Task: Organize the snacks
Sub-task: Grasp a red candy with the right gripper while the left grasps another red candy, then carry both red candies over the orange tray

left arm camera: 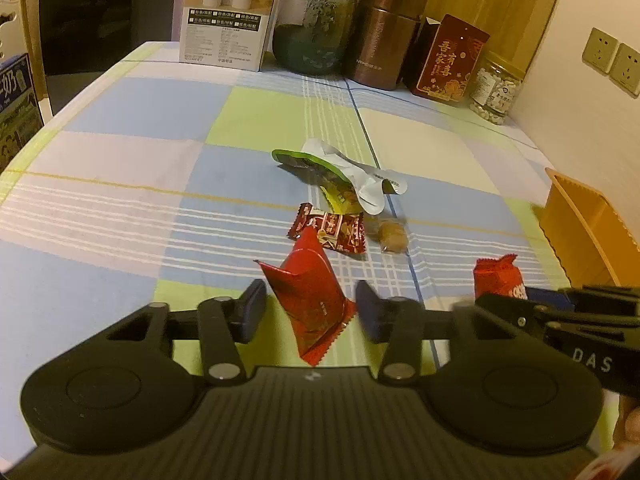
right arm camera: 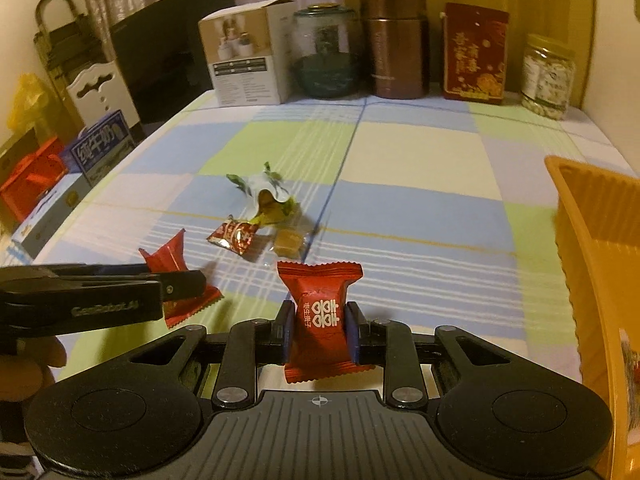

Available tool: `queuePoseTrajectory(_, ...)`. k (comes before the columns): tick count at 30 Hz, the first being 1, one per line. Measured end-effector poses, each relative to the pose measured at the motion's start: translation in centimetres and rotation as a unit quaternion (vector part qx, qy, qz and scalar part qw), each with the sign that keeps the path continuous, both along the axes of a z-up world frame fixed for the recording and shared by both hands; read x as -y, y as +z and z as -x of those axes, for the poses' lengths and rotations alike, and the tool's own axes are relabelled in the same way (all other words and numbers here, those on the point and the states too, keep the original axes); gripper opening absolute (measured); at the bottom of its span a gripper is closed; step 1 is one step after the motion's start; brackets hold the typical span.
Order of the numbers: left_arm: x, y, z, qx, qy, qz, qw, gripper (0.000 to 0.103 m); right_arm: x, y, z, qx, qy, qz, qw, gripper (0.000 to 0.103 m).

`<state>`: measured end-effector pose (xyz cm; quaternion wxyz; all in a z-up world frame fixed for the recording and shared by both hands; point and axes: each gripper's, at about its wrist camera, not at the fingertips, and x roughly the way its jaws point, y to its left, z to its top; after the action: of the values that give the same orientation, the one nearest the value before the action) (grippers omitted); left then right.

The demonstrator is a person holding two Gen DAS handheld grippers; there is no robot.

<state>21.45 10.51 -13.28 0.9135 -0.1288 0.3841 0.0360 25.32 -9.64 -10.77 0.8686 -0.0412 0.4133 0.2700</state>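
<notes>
I am holding one red candy in my right tongs (right arm camera: 316,334), lower centre of frame.
My left tongs (left arm camera: 310,308) are standing partly open around a red packet (left arm camera: 312,300) lying on the checked surface (left arm camera: 120,184), pads not pressing it. Beyond, mid-frame, a dark red candy (left arm camera: 340,232), an amber sweet (left arm camera: 392,234) and a green pouch (left arm camera: 320,168) are lying close together; an orange tray (right arm camera: 592,240) is sitting at right.
</notes>
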Motion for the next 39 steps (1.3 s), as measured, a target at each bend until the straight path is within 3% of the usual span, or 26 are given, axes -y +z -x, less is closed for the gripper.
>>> queuePoseTrajectory(9,0.2,0.7,0.6,0.004,0.006,-0.005,1.0,0.029,0.6,0.1,0.5,0.001,-0.022,-0.005,1.0,0.027)
queuePoseTrajectory(16,1.1,2.3,2.4,0.0,-0.009,-0.007,0.9999,0.028,1.0,1.0,2.1,-0.003,-0.042,-0.004,0.999,0.027)
queuePoseTrajectory(39,7.1,10.6,11.7,0.014,-0.063,0.004,0.9979,0.028,6.4,9.5,12.4,0.027,-0.121,-0.02,0.992,0.027)
